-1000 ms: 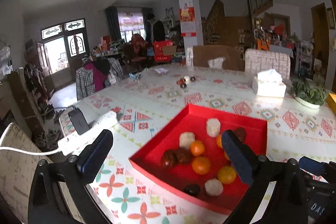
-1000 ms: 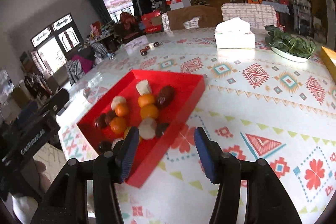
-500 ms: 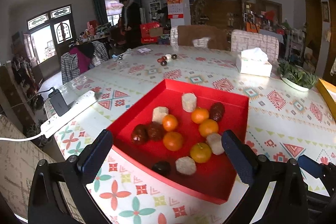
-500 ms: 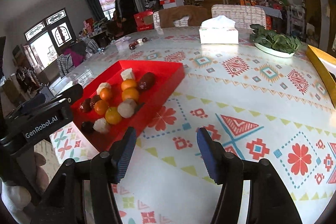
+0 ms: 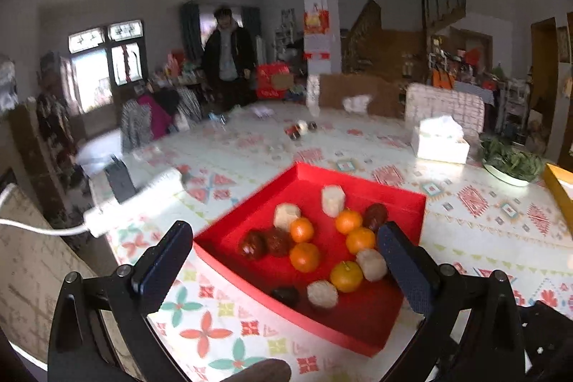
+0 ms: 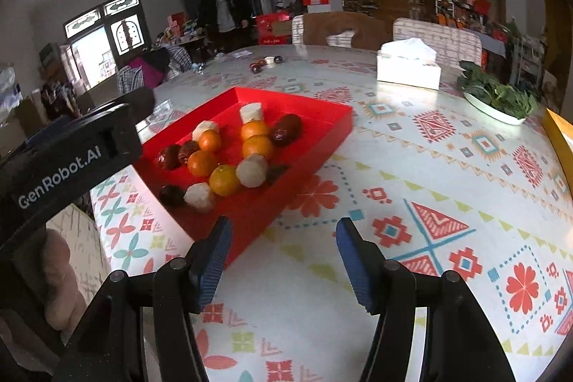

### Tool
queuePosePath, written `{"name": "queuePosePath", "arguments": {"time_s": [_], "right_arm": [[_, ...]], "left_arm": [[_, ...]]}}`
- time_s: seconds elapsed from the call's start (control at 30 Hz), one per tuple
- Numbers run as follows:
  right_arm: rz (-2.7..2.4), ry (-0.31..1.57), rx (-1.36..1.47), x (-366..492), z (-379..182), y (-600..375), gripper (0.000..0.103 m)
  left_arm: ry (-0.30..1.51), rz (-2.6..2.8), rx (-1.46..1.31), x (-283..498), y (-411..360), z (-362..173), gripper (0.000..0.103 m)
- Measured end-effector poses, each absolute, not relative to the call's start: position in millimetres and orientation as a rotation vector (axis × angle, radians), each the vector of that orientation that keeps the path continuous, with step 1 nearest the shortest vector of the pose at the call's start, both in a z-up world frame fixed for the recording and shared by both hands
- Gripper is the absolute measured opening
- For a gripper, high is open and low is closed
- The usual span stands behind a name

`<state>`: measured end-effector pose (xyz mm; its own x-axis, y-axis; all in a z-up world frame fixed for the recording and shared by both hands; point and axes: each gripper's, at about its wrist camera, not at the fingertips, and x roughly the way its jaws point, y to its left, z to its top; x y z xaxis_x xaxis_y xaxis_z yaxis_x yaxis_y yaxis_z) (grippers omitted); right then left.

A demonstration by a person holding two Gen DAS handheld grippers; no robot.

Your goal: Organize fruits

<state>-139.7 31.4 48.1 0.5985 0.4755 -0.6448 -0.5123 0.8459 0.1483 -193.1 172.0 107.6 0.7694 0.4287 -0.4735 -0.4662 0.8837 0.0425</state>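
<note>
Both empty: left gripper (image 5: 283,260) spread wide above the red tray (image 5: 408,203), right gripper (image 6: 281,253) parted off its near corner. Fruits (image 6: 224,179) sit packed mid-tray, touching — risk: closing on one nudges neighbours, round oranges (image 5: 304,256) roll; tray may slide.

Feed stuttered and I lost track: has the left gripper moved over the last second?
Yes. The left gripper has swung right: the red tray now sits centred between its open jaws, where earlier it lay off to the right.
</note>
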Motion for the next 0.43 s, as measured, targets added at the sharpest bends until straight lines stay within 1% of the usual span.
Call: {"name": "queuePosePath", "arguments": {"time_s": [0.2, 0.43], "right_arm": [[0.580, 0.775, -0.076, -135, 40, 41, 0.065], [0.575, 0.816, -0.093, -132, 32, 46, 0.066]], "left_arm": [[0.676, 0.454, -0.141, -174, 185, 77, 0.103], [0.769, 0.441, -0.159, -169, 185, 59, 0.103]]}}
